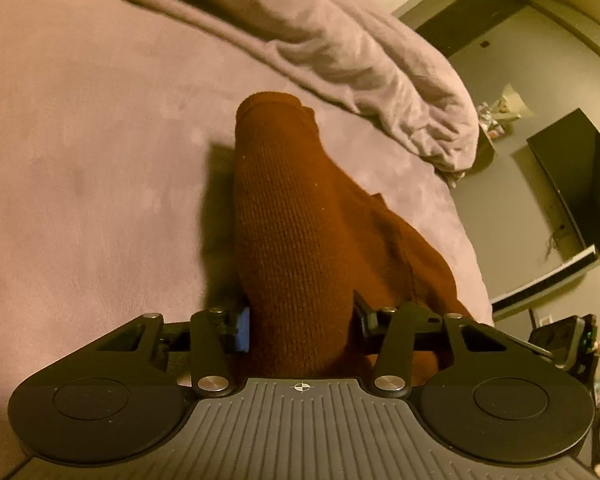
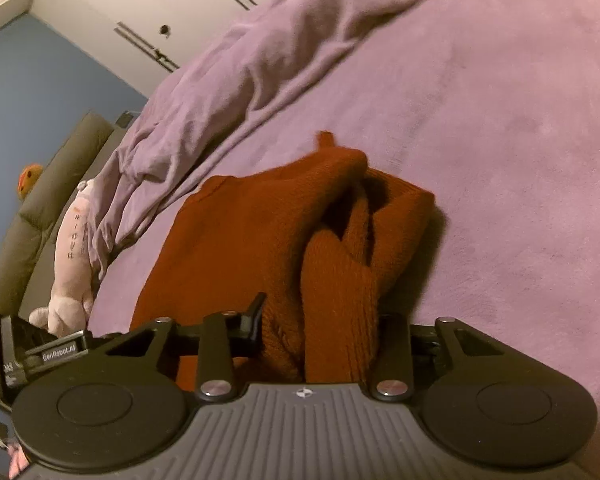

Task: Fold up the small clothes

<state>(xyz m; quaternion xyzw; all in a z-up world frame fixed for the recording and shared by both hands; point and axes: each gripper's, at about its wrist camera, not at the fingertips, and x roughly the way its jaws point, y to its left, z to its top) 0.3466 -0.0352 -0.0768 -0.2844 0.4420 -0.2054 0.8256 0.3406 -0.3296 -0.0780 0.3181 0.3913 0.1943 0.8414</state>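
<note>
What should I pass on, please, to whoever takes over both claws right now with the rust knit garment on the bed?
Left claw: shut on a bunched section of the rust-brown knit garment, which runs away from it over the mauve bed cover.
Right claw: shut on another bunched part of the same garment.
Position: part of the garment lies on the bed, with one flap doubled over near its far end; a rumpled blanket lies beyond it.
Done: both grips taken, folding apparently under way.
Left: probably lay the held parts down flat, square the edges, then release.
</note>
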